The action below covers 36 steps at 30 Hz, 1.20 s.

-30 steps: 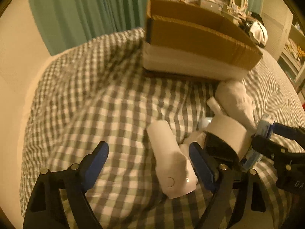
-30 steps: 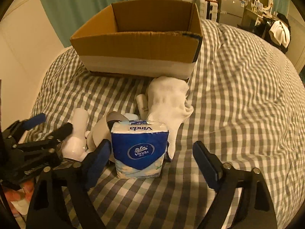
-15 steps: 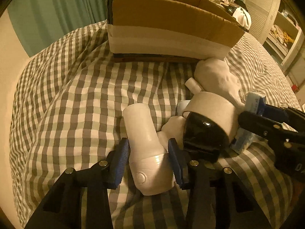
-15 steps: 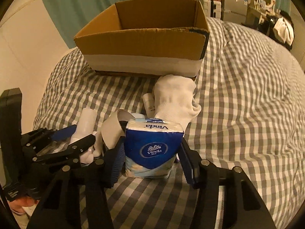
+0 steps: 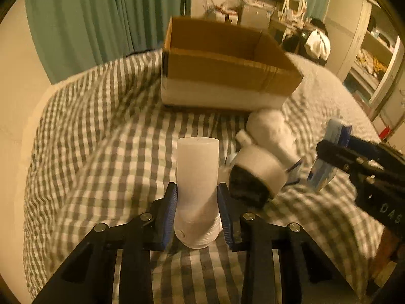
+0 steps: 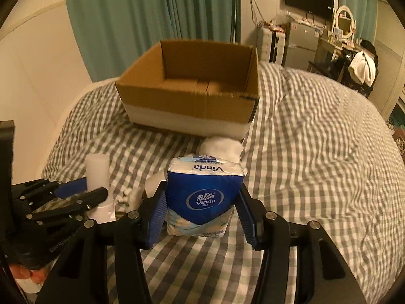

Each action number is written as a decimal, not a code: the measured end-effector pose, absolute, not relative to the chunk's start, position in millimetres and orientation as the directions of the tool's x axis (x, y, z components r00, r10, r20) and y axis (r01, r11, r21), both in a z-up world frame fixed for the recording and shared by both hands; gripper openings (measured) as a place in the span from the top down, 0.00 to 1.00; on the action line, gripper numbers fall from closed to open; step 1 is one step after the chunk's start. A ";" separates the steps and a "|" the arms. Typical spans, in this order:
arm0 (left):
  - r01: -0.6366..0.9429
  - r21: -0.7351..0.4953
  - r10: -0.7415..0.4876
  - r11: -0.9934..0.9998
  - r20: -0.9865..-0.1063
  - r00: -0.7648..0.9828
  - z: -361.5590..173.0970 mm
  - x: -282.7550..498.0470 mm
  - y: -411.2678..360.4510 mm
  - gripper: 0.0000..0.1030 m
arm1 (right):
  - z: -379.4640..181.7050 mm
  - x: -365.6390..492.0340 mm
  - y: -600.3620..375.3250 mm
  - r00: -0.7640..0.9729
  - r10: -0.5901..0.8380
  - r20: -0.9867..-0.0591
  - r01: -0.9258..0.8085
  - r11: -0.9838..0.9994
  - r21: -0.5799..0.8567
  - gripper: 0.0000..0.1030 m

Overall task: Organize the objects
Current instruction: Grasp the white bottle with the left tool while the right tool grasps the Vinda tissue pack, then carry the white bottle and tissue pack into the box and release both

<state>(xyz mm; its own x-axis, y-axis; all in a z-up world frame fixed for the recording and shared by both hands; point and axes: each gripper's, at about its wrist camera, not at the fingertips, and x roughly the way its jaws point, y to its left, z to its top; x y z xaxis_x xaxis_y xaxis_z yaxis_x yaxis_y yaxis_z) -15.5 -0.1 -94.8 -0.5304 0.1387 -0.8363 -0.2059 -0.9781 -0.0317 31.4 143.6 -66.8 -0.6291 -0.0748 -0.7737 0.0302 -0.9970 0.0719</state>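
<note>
My left gripper (image 5: 197, 210) is shut on a white plastic bottle (image 5: 197, 182) and holds it above the checked bedspread; it also shows in the right wrist view (image 6: 97, 174). My right gripper (image 6: 200, 207) is shut on a blue Vinda tissue pack (image 6: 202, 195), lifted off the bed; the pack shows at the right of the left wrist view (image 5: 329, 157). An open, empty cardboard box (image 6: 192, 93) stands on the bed beyond both grippers.
On the bed between grippers and box lie a roll of tape (image 5: 255, 174), a white sock (image 5: 270, 129) and a small white bottle (image 5: 244, 138). Green curtains (image 6: 152, 12) hang behind the box. Furniture and shelves stand at the far right.
Both grippers closed, the left on the white bottle and the right on the tissue pack, and both have lifted their objects off the bed towards the box.
</note>
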 end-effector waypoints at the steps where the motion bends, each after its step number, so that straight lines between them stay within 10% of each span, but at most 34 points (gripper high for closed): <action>1: -0.205 -0.027 0.137 -0.978 -0.826 -0.546 -87.3 -14.3 -1.0 0.69 | -61.2 34.8 143.6 -0.635 -0.077 -0.768 0.034 -0.997 0.072 0.50; 19: -0.281 -0.017 0.220 -0.959 -0.668 -0.711 56.1 -62.4 11.0 0.69 | 56.5 16.6 141.7 -0.763 -0.094 -0.639 0.105 -0.994 0.021 0.50; 36: -0.293 0.009 0.208 -0.956 -0.683 -0.700 61.8 -215.8 50.7 0.69 | 65.9 -107.5 173.8 -0.758 -0.092 -0.646 0.088 -0.995 0.039 0.50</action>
